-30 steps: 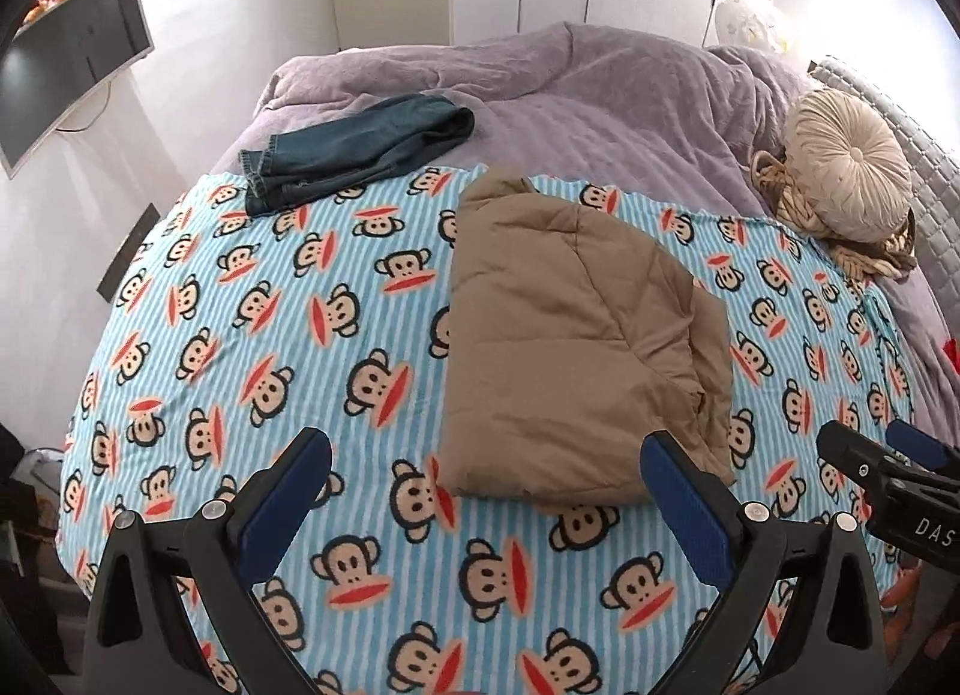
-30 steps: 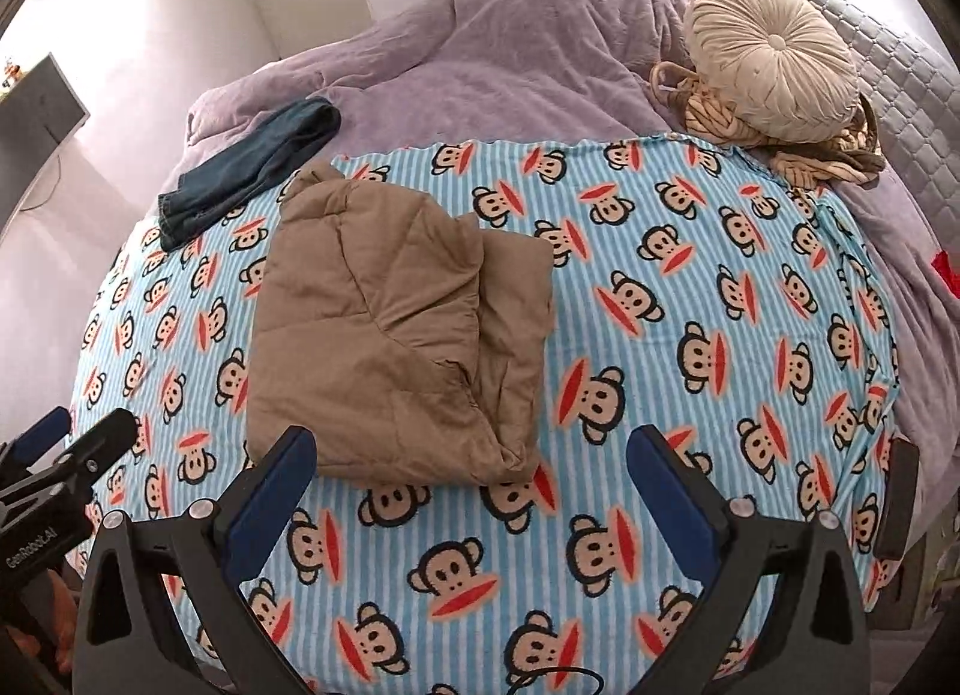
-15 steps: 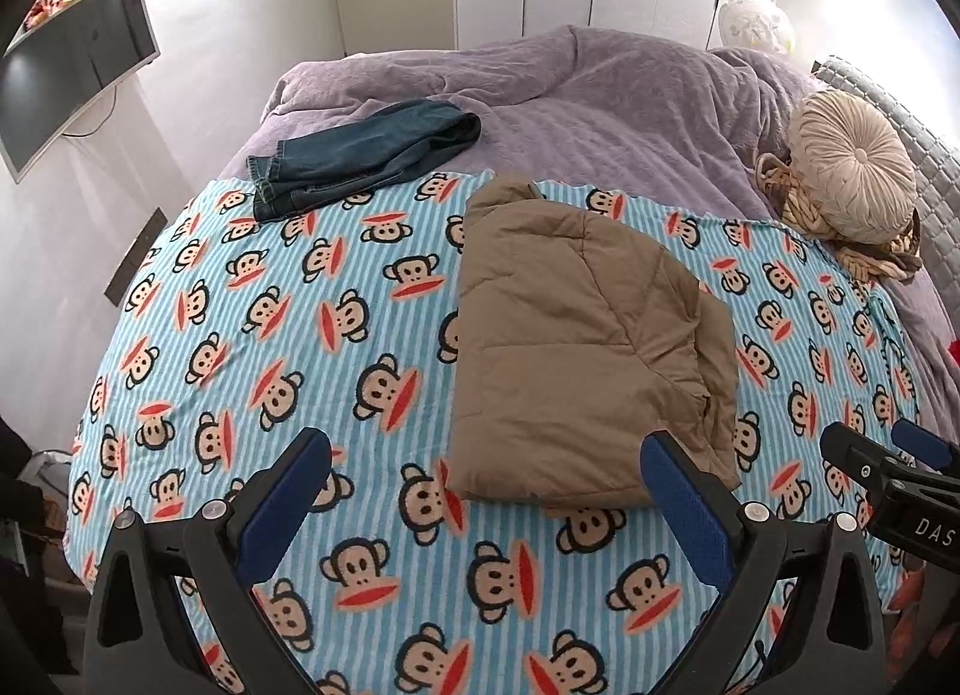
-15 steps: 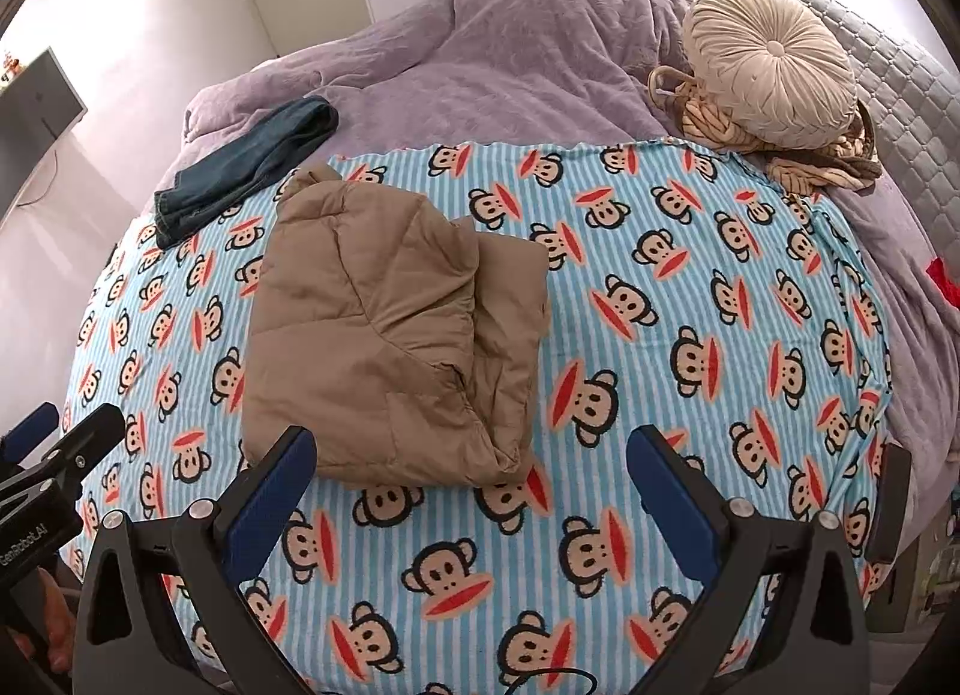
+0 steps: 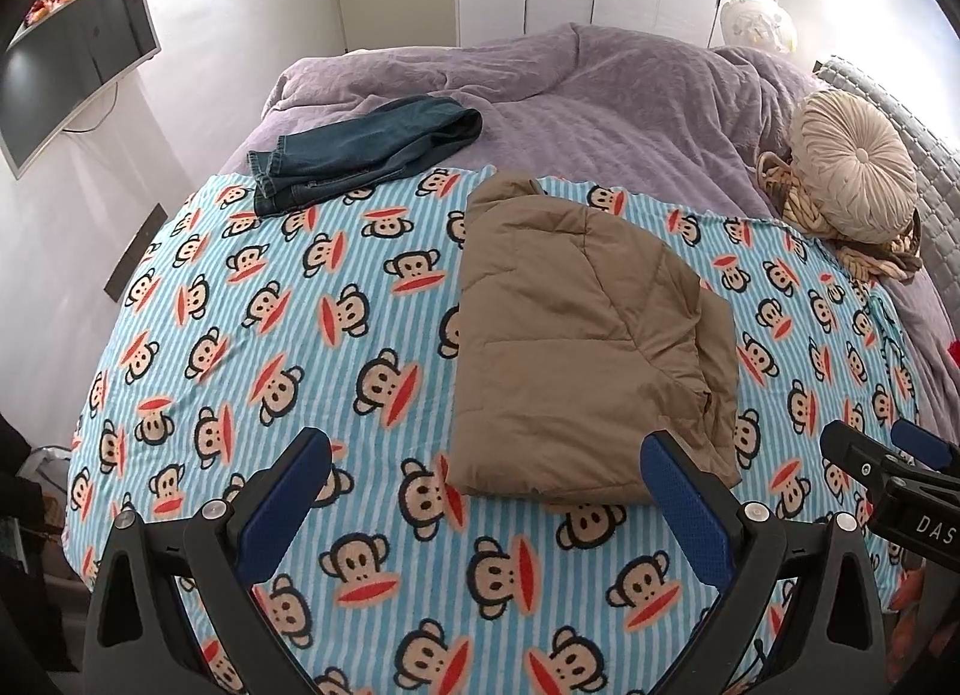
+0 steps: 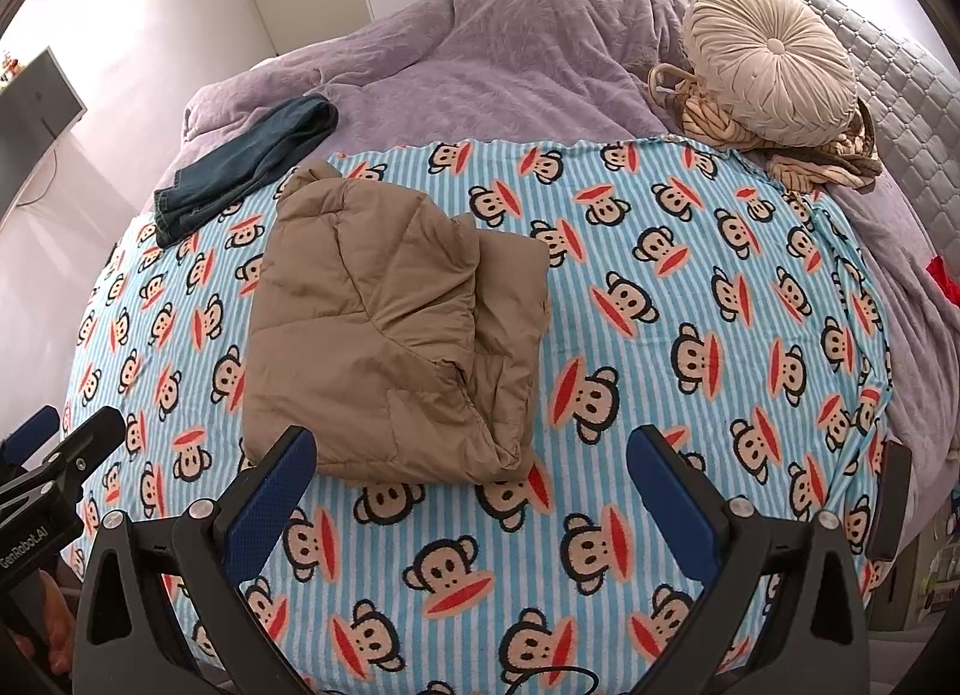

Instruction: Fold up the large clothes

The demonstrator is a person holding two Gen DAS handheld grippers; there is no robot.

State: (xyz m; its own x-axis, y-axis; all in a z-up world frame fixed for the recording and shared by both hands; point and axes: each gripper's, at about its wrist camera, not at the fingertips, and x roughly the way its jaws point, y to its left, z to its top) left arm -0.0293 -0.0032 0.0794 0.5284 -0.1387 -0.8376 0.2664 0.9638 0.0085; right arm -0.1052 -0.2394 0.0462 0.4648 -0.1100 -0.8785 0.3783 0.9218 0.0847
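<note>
A tan quilted jacket (image 5: 576,347) lies folded into a thick rectangle on the blue striped monkey-print blanket (image 5: 288,347); it also shows in the right wrist view (image 6: 384,335). My left gripper (image 5: 486,491) is open and empty, held above the blanket short of the jacket's near edge. My right gripper (image 6: 471,485) is open and empty, also short of the near edge. Each gripper shows at the side of the other's view.
Folded dark jeans (image 5: 360,149) lie at the far left on the purple duvet (image 5: 570,95). A round cream cushion (image 5: 852,167) on a woven basket sits at the far right. A wall monitor (image 5: 72,71) hangs left. Closet doors stand behind the bed.
Both grippers have drawn back and risen slightly, so the jacket and bed look a little farther away. The jacket has not moved.
</note>
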